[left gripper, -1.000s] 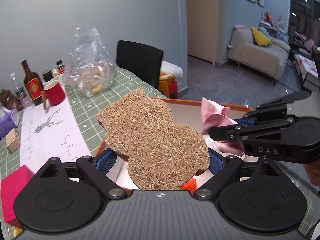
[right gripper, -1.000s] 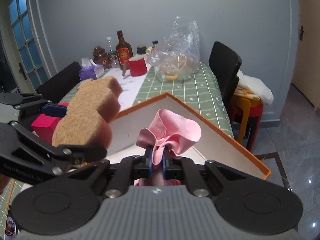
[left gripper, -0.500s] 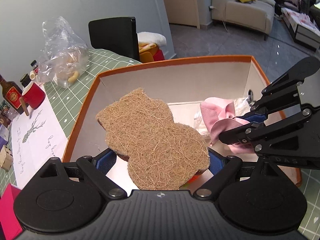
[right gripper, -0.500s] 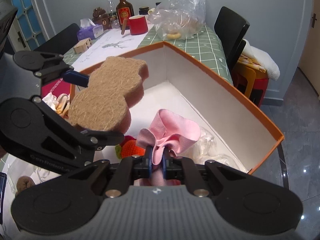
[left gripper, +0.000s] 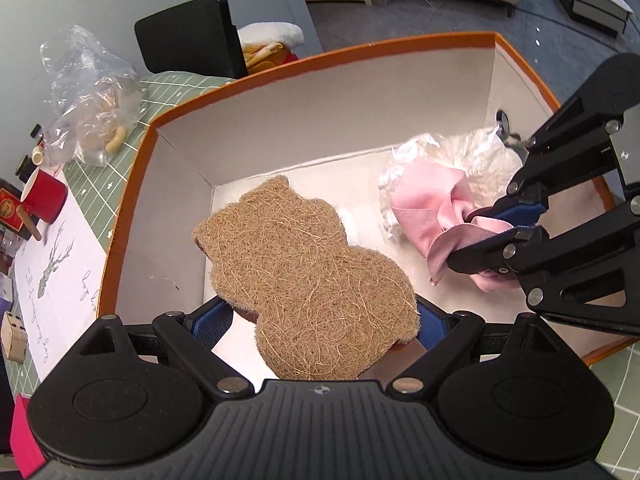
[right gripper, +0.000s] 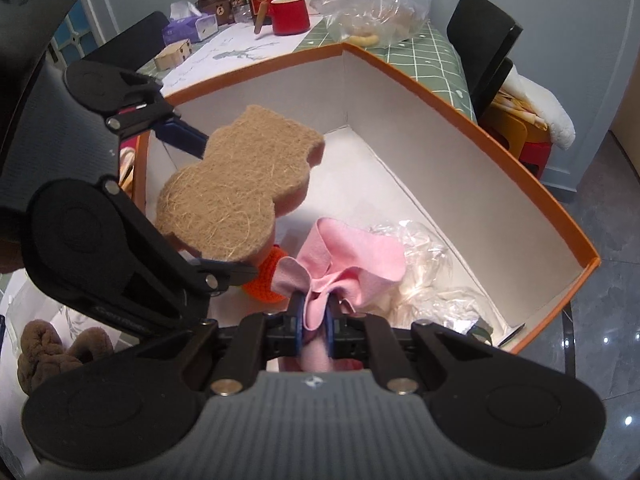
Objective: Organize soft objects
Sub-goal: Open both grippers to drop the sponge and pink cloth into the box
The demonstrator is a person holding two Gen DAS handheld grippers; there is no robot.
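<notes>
The left gripper [left gripper: 320, 316] has its jaws clamped on the sides of a scrubber [left gripper: 304, 280], a brown fibre pad with a pinkish sponge layer under it. The pad juts out flat ahead of the jaws, hanging above the floor of the box [left gripper: 132, 184]. The right gripper [right gripper: 314, 320] has its jaws nearly closed, pinching a bunched pink cloth [right gripper: 352, 260], whose loose folds fan out ahead of the jaws, also inside the box.

Just below and ahead of the right jaws lies a plastic-wrapped white bundle [right gripper: 424, 276]; between the two grippers, under the scrubber, sits an orange knit item [right gripper: 268, 280].

Risks, as I judge them: the two grippers are close together in one box, so if either swings sideways on release they could knock each other. The cloth is thin and could catch on the pads as the jaws part, then get dragged back out when the hand lifts. The scrubber is held only at its near end; released from this height it may tip and land on edge against the wall or on the knit item rather than flat.
</notes>
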